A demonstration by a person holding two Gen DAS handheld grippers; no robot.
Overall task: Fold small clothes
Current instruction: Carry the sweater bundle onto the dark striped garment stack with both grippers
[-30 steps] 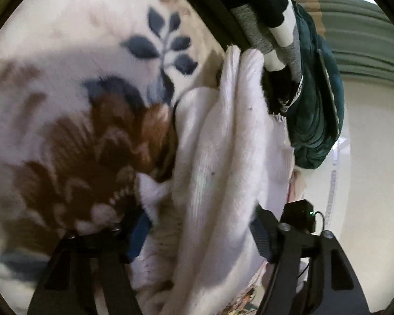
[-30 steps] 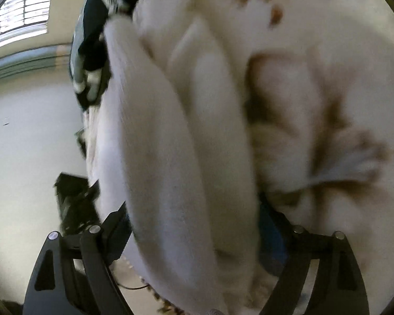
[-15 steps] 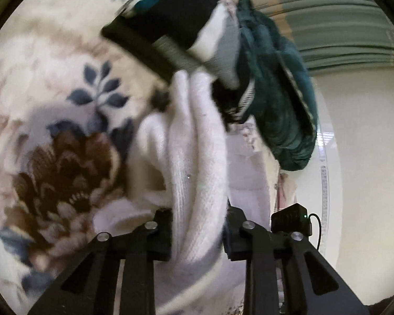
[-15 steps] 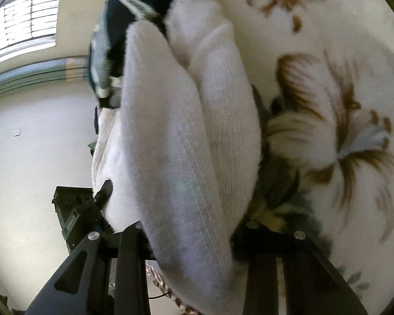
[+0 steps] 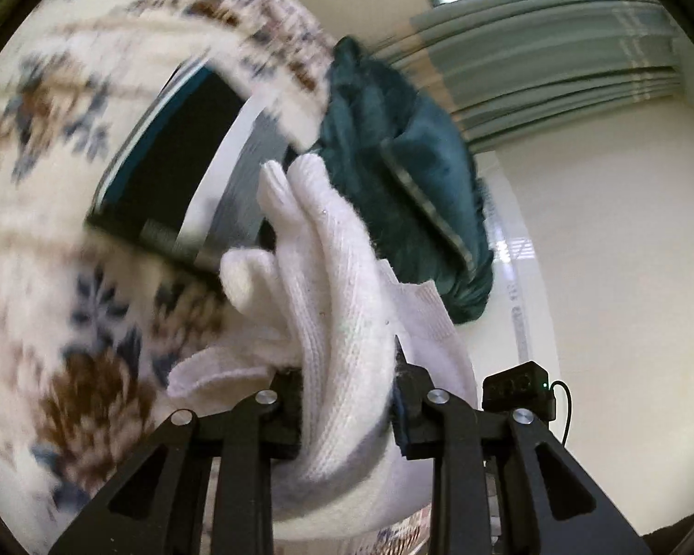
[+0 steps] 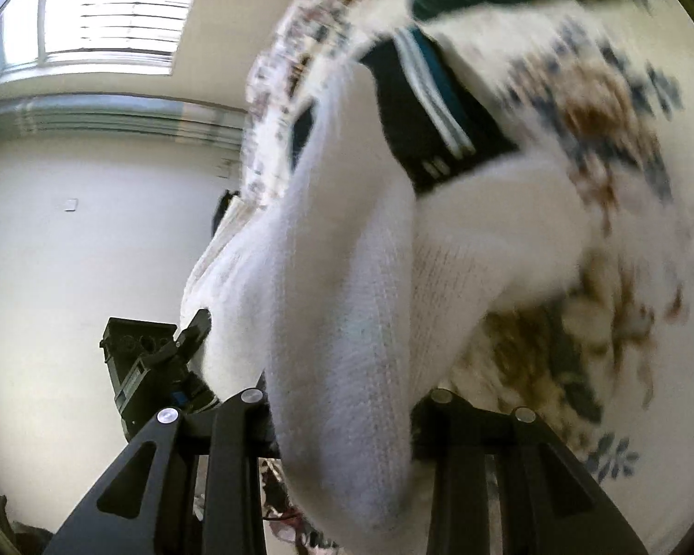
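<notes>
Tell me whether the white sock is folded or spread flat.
Folded: the white sock is doubled into thick layers, pinched between both tools.

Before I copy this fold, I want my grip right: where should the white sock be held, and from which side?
Hold the white sock at its bunched, doubled-over end, coming in along its length from below, as both grippers do: left, right. The knit is thick and folded there, so closed jaws bite several layers; the far end lies loose on the floral blanket.

Floral blanket [image 5: 46,277] as surface; black striped garment [image 5: 176,175] and teal garment [image 5: 407,194] lying on it.
</notes>
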